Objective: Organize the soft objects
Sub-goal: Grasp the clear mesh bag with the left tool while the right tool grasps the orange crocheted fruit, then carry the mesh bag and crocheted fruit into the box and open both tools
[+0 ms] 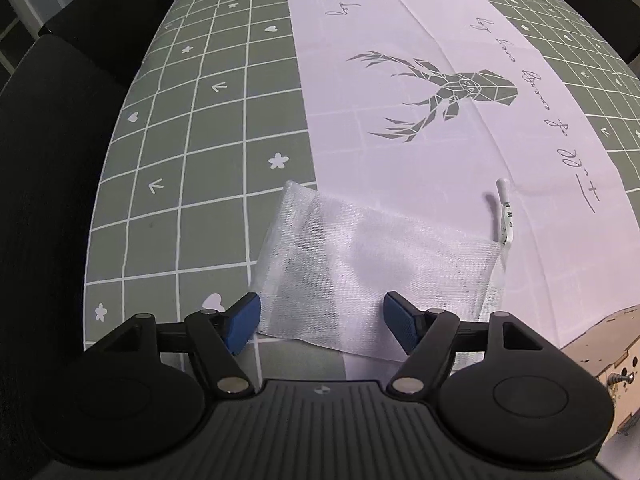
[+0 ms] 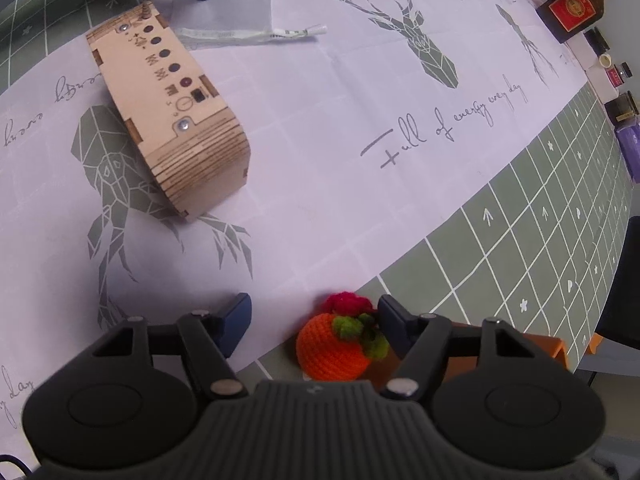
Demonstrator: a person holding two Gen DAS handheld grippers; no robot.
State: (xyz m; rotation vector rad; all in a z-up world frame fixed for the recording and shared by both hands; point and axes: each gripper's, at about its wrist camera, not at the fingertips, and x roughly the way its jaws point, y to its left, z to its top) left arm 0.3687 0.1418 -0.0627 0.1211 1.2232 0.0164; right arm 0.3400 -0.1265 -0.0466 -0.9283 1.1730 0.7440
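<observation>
Left wrist view: white mesh drawstring pouch (image 1: 360,276) lies flat on the bench, long axis across, between the left gripper (image 1: 322,320) fingers, spread wide, holding nothing. Right wrist view: orange crocheted fruit (image 2: 334,350) sits between the right gripper (image 2: 314,326) fingers, open, nearer the right-hand one, no grip evident.

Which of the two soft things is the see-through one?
The white mesh pouch between the left tongs: the table's grid shows through its weave. The other, an orange crocheted fruit by the right tongs, is solid yarn.

Green bench cloth (image 1: 192,128) gridded white with hearts, stars, arrows. White runner (image 2: 320,128) printed with grey geometric deer and script. White mesh pouch (image 1: 360,280). Orange crochet fruit (image 2: 332,352), green leaves, red top. Pale wooden box (image 2: 172,120).
</observation>
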